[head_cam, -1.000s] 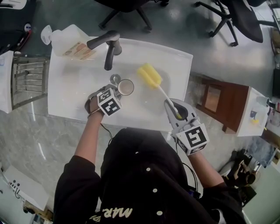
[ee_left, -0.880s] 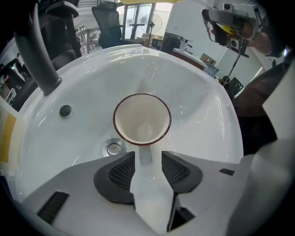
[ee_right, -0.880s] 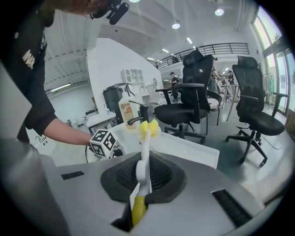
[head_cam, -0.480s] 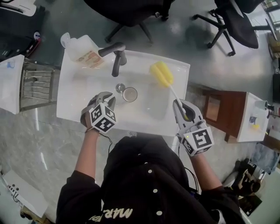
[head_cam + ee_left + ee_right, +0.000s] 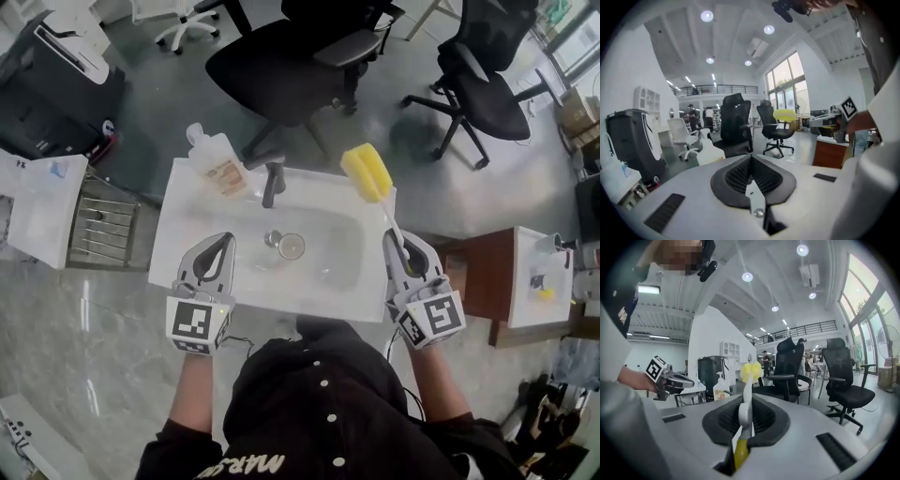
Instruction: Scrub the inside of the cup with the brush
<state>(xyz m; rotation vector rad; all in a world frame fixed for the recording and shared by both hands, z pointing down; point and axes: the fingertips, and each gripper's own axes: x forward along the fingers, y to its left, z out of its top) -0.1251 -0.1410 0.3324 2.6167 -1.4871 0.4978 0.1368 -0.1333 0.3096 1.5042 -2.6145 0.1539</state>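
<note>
A small cup stands upright in the white sink, beside the drain and free of both grippers. My left gripper hovers over the sink's left rim; its jaws have just been closing and are shut with nothing between them. My right gripper is shut on the white handle of the brush over the sink's right rim. The brush's yellow sponge head points away from me past the sink's far edge, and shows in both gripper views.
A dark faucet and a soap bottle stand at the sink's far edge. A metal rack is to the left, a brown cabinet to the right. Black office chairs stand beyond the sink.
The left gripper let go of the cup, rose away from the basin and shut. The right gripper lifted the brush out of the sink. The cup stays by the drain.
</note>
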